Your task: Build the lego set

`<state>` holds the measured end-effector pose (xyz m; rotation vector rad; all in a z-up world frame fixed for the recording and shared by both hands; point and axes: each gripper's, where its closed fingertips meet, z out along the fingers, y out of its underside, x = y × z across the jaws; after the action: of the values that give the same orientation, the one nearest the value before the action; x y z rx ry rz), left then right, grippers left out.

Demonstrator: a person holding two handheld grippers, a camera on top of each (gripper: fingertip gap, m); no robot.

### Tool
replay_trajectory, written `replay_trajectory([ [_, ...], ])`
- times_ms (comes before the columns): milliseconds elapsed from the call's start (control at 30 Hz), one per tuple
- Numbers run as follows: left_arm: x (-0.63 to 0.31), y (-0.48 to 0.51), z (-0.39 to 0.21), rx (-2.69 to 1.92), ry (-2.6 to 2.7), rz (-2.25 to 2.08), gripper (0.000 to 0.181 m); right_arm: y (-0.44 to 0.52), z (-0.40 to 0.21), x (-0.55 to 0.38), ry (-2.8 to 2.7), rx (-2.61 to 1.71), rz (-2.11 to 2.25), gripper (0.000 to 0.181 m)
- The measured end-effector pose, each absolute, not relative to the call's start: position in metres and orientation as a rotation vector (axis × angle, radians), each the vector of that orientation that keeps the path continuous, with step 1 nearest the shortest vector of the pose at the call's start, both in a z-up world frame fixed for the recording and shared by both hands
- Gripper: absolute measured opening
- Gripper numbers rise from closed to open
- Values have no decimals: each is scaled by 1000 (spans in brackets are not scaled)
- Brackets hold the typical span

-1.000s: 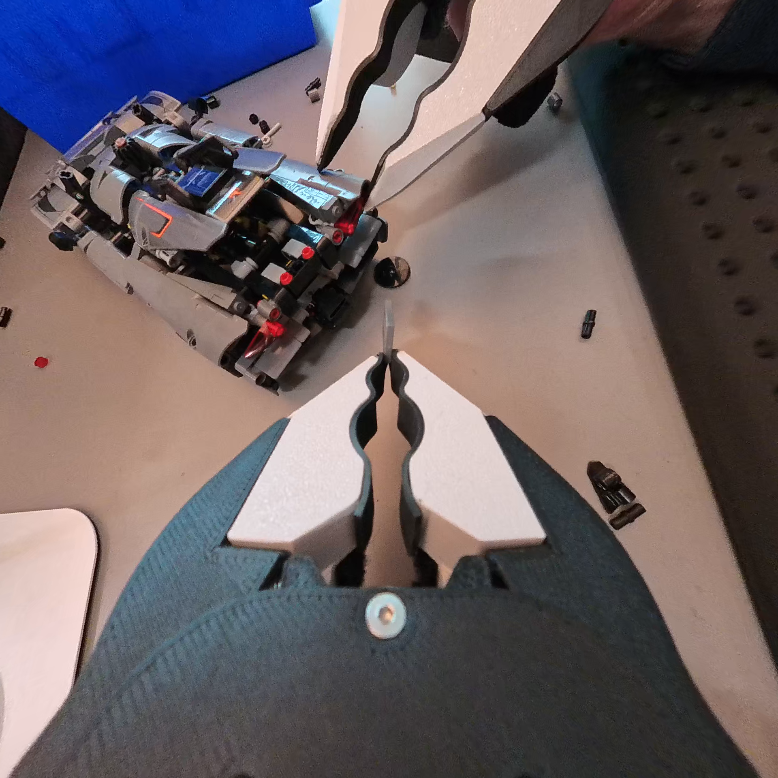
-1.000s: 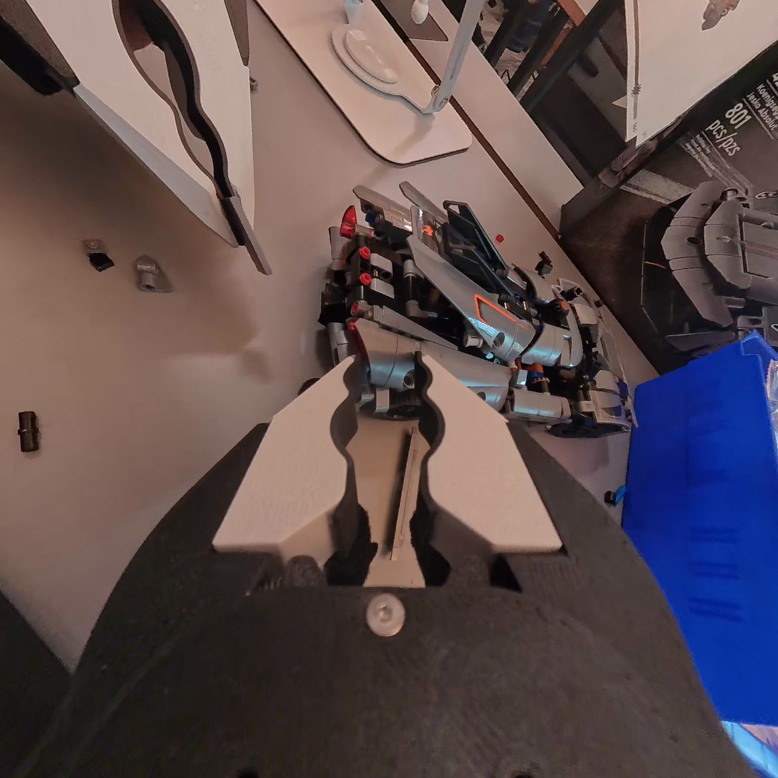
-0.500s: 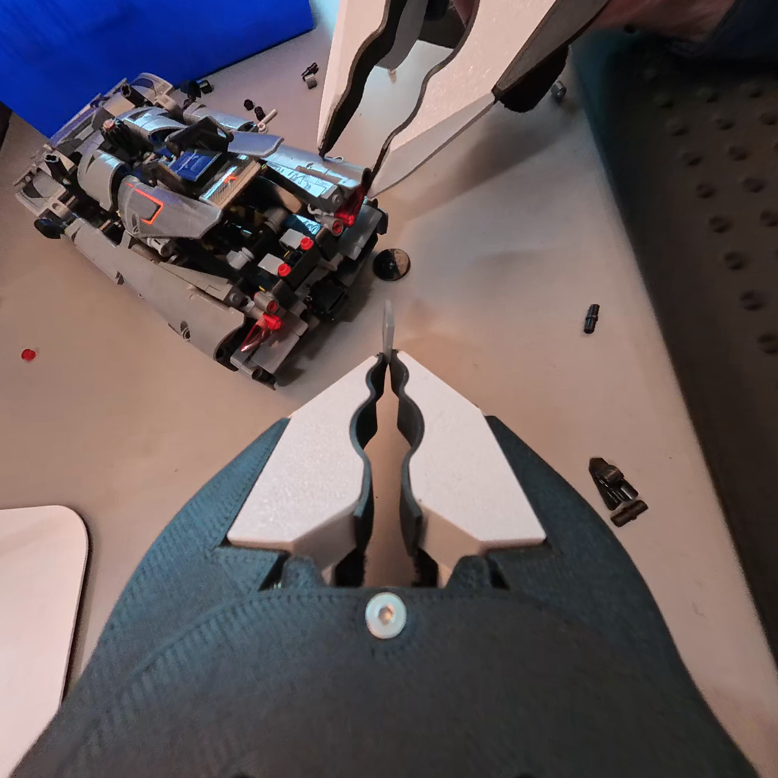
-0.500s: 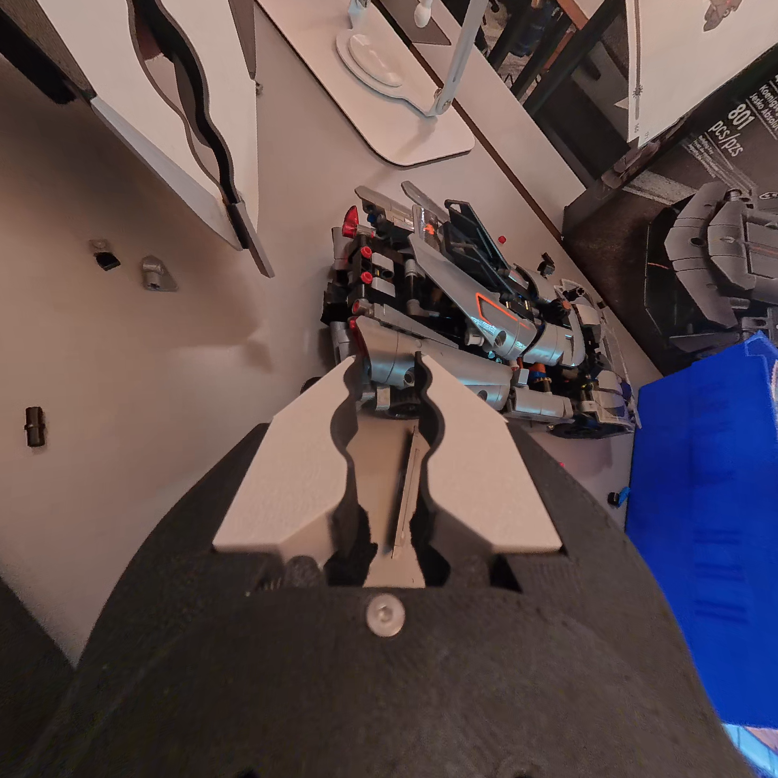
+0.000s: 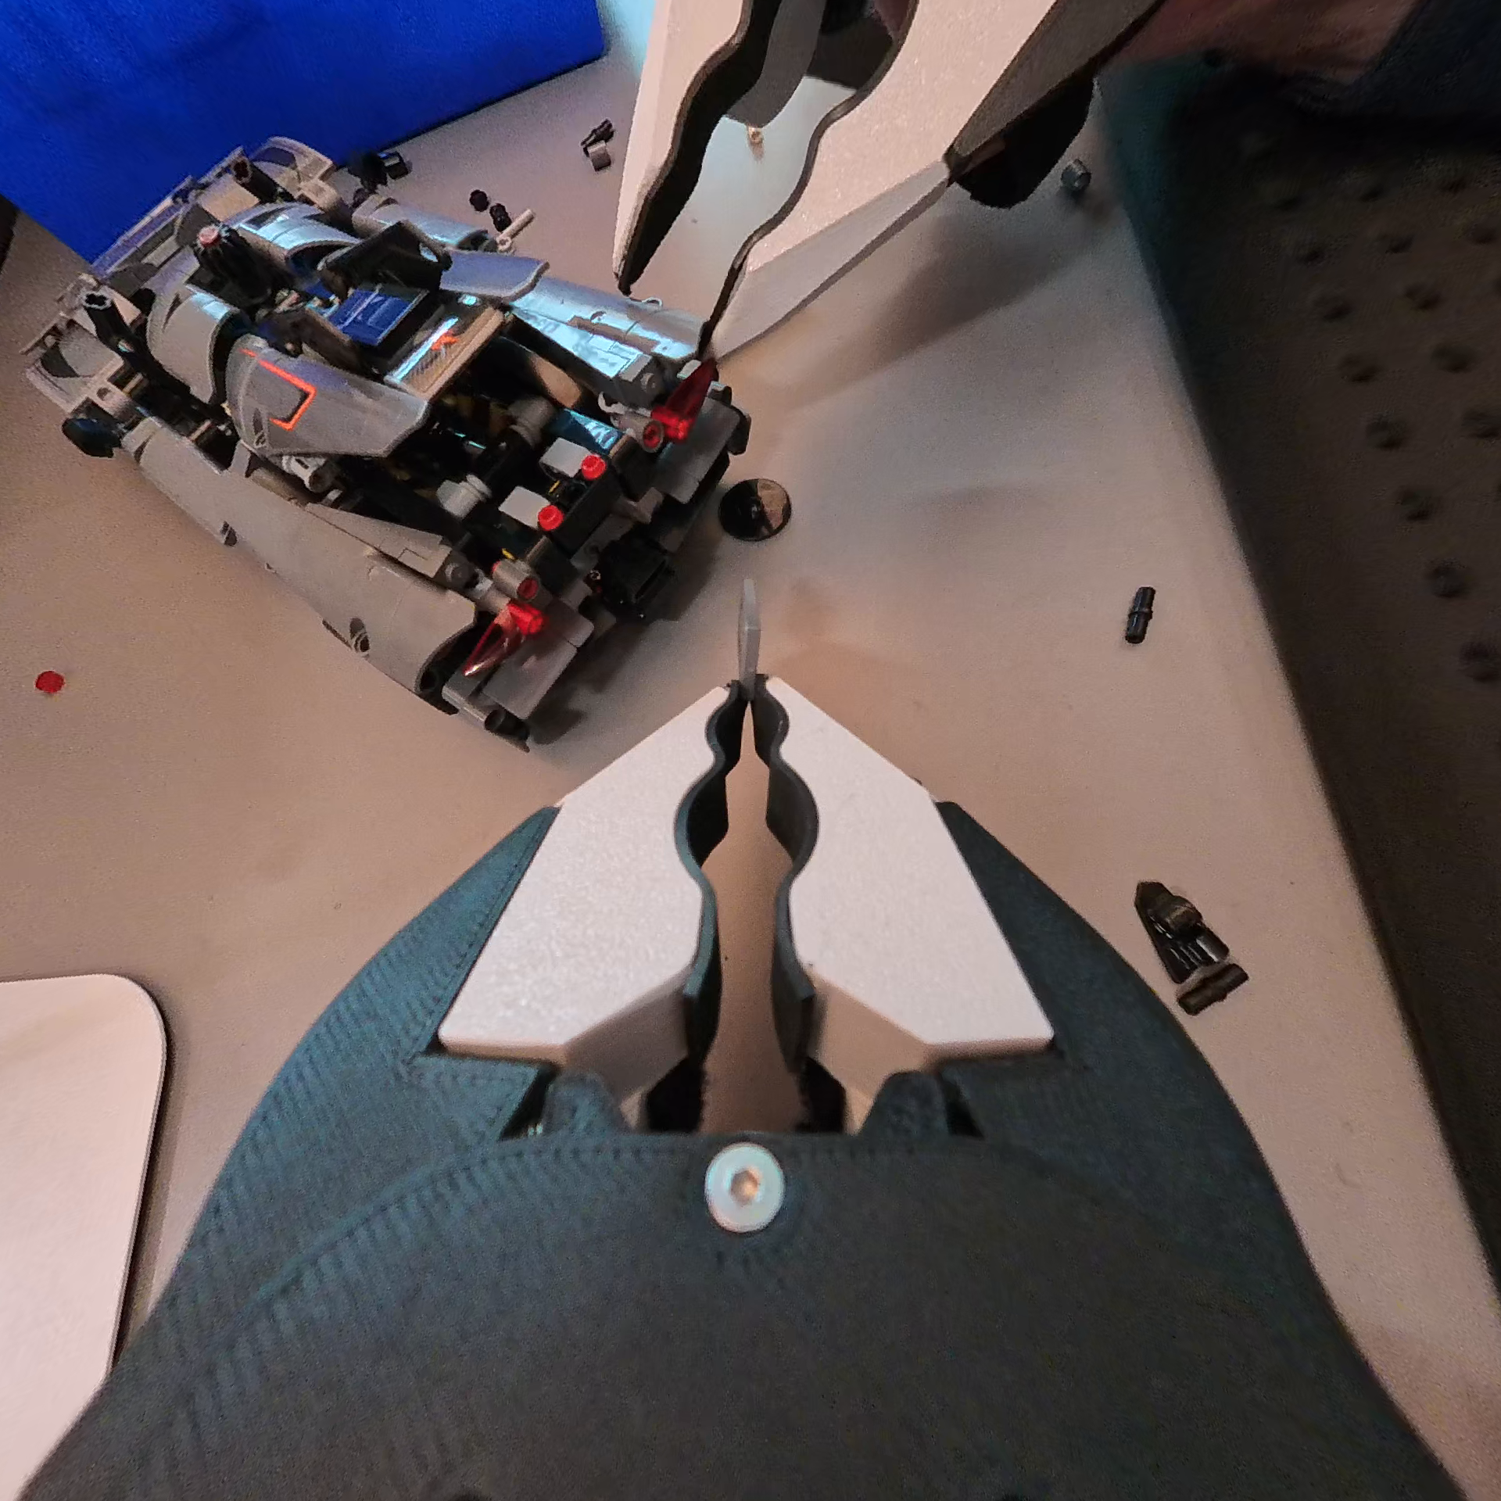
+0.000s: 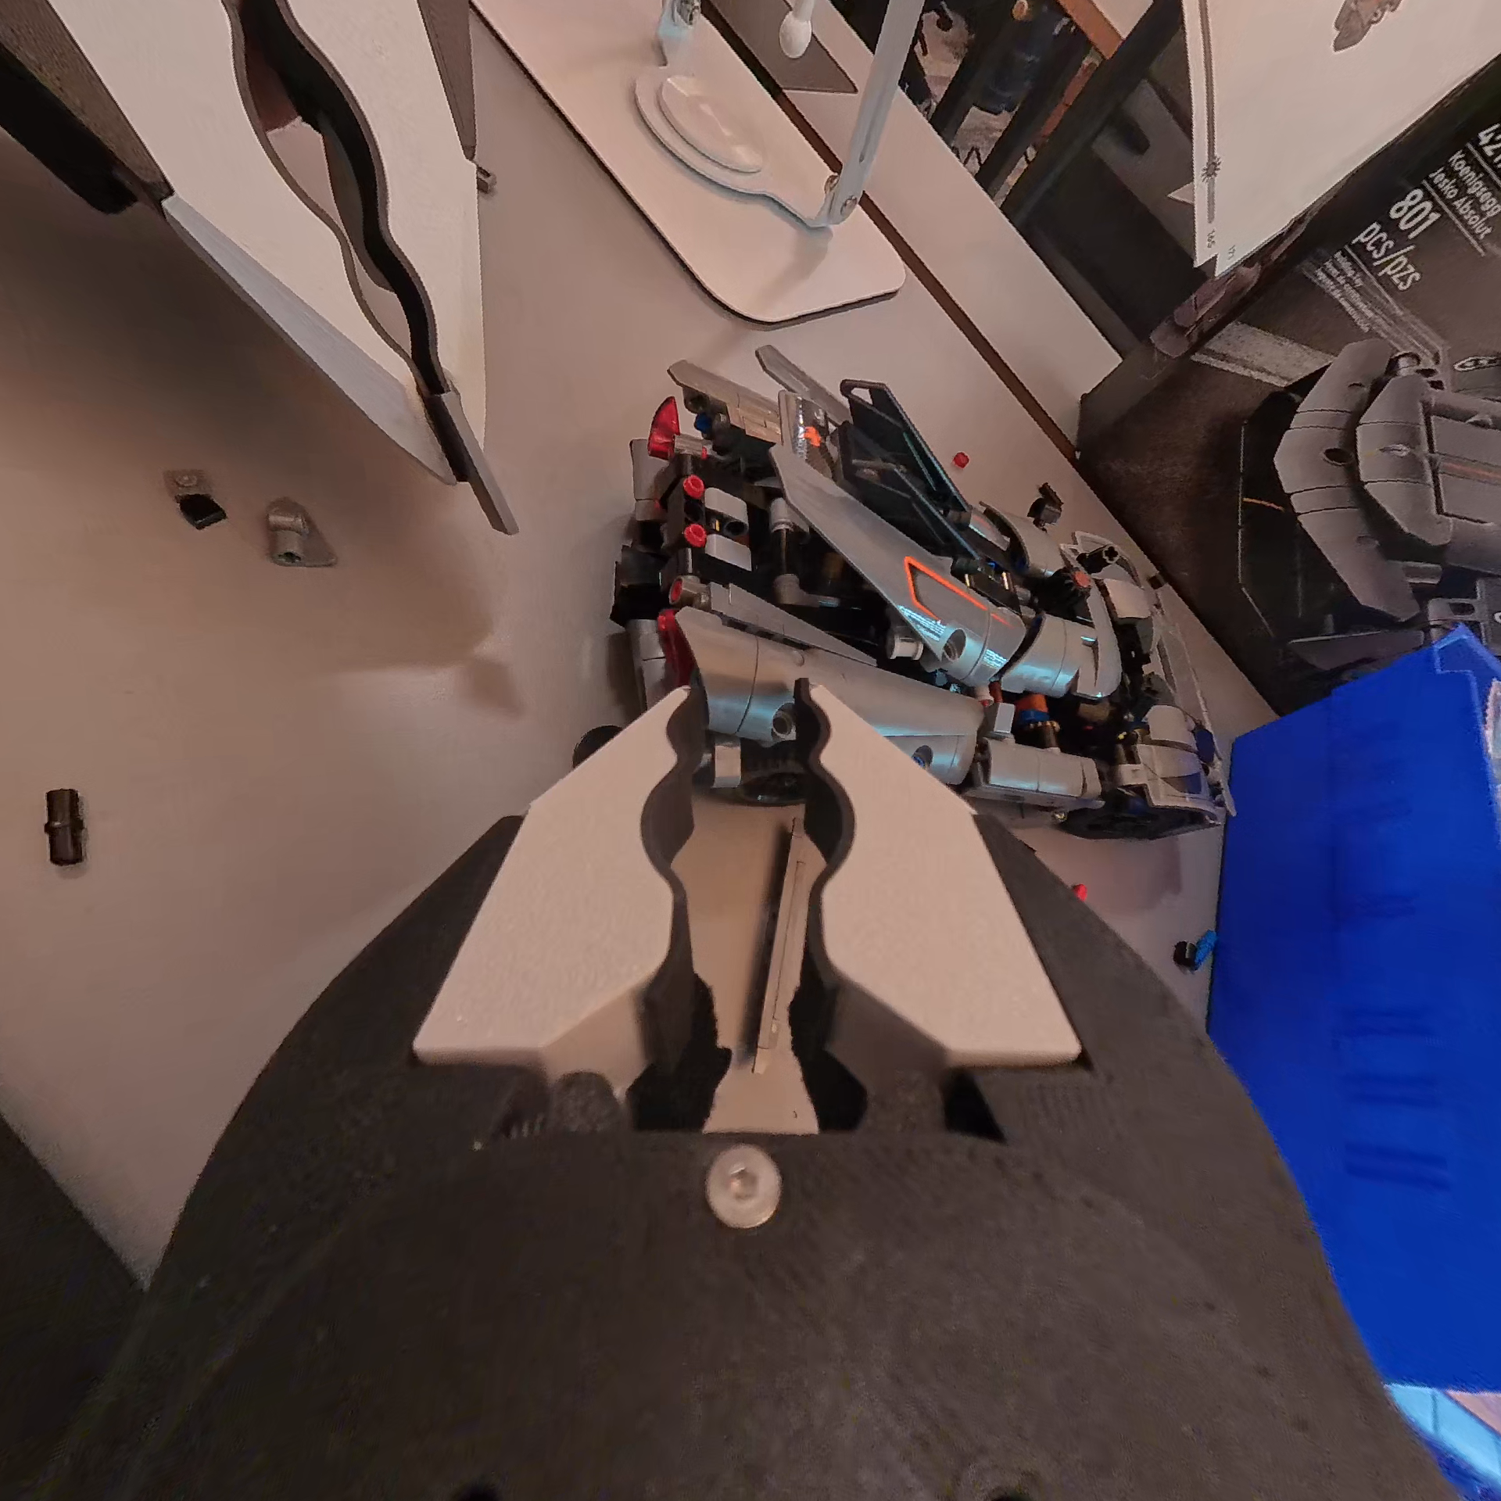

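Two grippers at a grey lego car, one pinching a thin plate

The left gripper [image 5: 747, 690] has its fingers closed on a thin grey plate [image 5: 748, 629] that sticks out past the tips; beyond and left of them lies the lego car [image 5: 390, 430] on the table [image 5: 934, 503]. The right gripper [image 6: 751, 698] stands part open, its fingertips around the car's grey rear fender [image 6: 747, 690]; a blue bin [image 6: 1364, 934] sits to the right.

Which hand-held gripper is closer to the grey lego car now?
Right. The right hand-held gripper has its tips at the lego car rear corner; the left hand-held gripper, pinching a thin grey piece, is apart from it.
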<state>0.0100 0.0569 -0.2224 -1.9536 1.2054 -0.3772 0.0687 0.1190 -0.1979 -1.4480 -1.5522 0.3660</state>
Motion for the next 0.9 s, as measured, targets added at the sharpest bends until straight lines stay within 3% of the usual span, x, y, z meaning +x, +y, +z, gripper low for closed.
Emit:
replay_trajectory([
  [900,3,58,-231,-2000,1190,-402,0,117,-198,70,-1558,-1444,385,15],
])
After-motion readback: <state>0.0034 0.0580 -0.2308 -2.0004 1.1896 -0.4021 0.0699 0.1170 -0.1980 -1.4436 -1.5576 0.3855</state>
